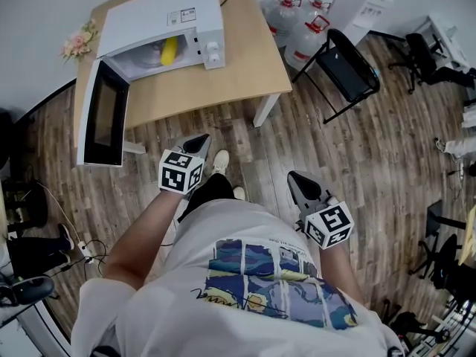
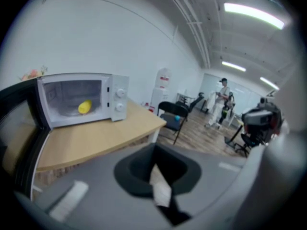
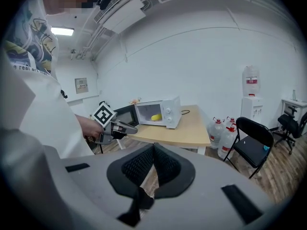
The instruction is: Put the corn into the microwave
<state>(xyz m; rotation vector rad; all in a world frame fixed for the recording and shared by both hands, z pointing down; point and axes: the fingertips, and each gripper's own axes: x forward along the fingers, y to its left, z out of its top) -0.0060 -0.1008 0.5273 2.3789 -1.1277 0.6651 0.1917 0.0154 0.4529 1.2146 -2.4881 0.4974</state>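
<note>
A person's white printed shirt [image 1: 253,288] fills the foreground, with the left gripper [image 1: 200,141] and right gripper [image 1: 296,178] held out over the plank floor [image 1: 372,162]. Each gripper's own view shows its dark jaws brought together at the tips with nothing between them. The corn [image 1: 169,50], a short yellow cob, already lies inside the white microwave [image 1: 163,17] on the wooden table [image 1: 238,73], near the middle of the cavity and well apart from both grippers. Judged by its look, the cob should be light and stiff, its rounded, bumpy skin prone to rolling or slipping. A hold across its middle, jaws on opposite sides, seems the safest if it needs moving. The microwave door [image 1: 104,114] hangs wide open and juts past the table's front edge at the head view's left, an edge either gripper could catch on approach. The cavity's frame leaves limited room around the cob. Bare tabletop lies to the right of the oven, and open floor separates the person from the table. A black folding chair [image 1: 346,65] and water bottles [image 1: 301,39] crowd the far right, beyond the table's corner.
</note>
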